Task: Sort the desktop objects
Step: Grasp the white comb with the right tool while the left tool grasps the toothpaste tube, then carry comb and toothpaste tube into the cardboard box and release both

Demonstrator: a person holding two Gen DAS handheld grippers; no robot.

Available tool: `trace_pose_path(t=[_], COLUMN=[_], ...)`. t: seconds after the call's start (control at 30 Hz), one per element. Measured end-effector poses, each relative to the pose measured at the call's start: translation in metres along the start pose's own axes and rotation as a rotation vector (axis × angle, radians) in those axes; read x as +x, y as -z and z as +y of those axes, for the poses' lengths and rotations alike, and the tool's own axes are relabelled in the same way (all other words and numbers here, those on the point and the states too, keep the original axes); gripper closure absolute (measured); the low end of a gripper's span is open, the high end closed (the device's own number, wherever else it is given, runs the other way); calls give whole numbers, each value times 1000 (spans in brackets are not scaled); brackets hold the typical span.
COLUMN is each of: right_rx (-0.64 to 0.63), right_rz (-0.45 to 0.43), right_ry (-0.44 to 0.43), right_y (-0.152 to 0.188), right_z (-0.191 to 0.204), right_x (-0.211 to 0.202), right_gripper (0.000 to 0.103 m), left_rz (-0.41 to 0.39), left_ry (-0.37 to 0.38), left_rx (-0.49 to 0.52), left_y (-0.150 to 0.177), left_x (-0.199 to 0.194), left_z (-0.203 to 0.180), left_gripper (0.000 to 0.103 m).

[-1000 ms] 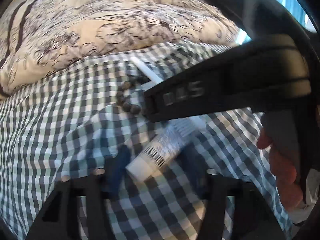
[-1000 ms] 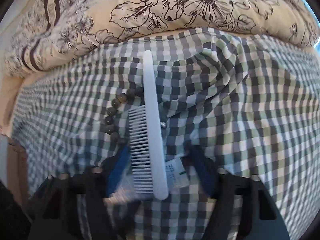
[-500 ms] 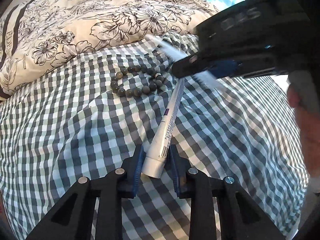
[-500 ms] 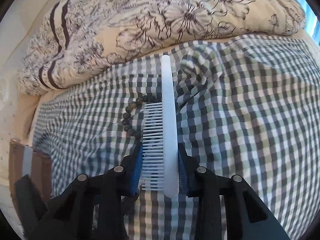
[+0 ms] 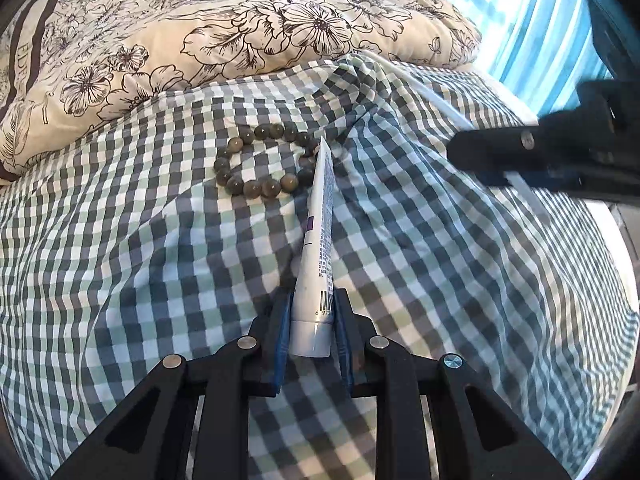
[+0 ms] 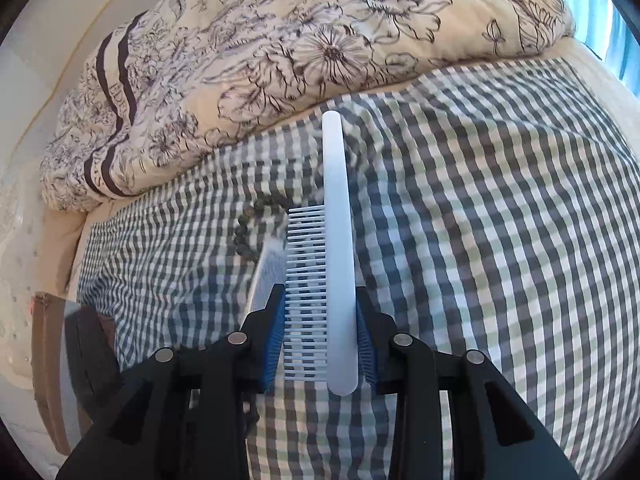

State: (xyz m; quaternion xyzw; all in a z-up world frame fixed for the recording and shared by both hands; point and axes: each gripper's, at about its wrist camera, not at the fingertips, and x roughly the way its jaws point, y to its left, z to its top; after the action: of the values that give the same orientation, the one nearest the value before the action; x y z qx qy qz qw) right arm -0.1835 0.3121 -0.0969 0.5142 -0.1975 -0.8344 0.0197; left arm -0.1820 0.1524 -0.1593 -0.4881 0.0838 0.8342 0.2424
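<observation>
A white cream tube [image 5: 318, 236] with a barcode is held by its cap end in my left gripper [image 5: 312, 320], which is shut on it, its flat tail pointing toward a dark bead bracelet [image 5: 260, 164] lying on the checked sheet. My right gripper [image 6: 320, 328] is shut on a white comb [image 6: 334, 248], teeth to the left, raised above the sheet. In the left wrist view the right gripper [image 5: 540, 160] and the comb [image 5: 432, 96] show at the upper right. The bracelet [image 6: 248, 232] and tube [image 6: 266, 268] appear below the comb in the right wrist view.
A checked sheet [image 5: 120, 240] covers the bed. A cream quilt with black flowers [image 5: 240, 32] is bunched along the far side. A blue-striped curtain [image 5: 532, 32] is at the far right. A brown edge [image 6: 48, 368] shows beyond the bed's left side in the right wrist view.
Both grippers closed, the left on the tube and the right on the comb. The right gripper lifted the comb off the bracelet and tube and moved right, uncovering them.
</observation>
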Motion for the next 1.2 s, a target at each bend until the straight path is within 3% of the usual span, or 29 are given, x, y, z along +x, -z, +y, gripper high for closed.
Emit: trace_pose_path(t=[0.2,0.4,0.63,1.03,1.2], right_rx=[-20,-69,-180,-381,-472], right_rz=[-17,-39,-54,-49,-30], right_ry=[1,-48,-119,-235,-305], right_y=[7,16,38,106,133], right_z=[4,35,104,239,305], right_x=[-15,-34,-57,-86,-88], right_gripper=[71,71,71,71,71], left_rz=[-25,-88,-167,-235,-237], left_ry=[-16,-98,-205,-359,-417], left_rx=[-42,-122,-186,-297,-349], left_y=[10,13,20,88,121], left_x=[-27,-98,-182,-305,-338], left_z=[10,42,79,147,181], left_gripper=[83,83,83,83,83])
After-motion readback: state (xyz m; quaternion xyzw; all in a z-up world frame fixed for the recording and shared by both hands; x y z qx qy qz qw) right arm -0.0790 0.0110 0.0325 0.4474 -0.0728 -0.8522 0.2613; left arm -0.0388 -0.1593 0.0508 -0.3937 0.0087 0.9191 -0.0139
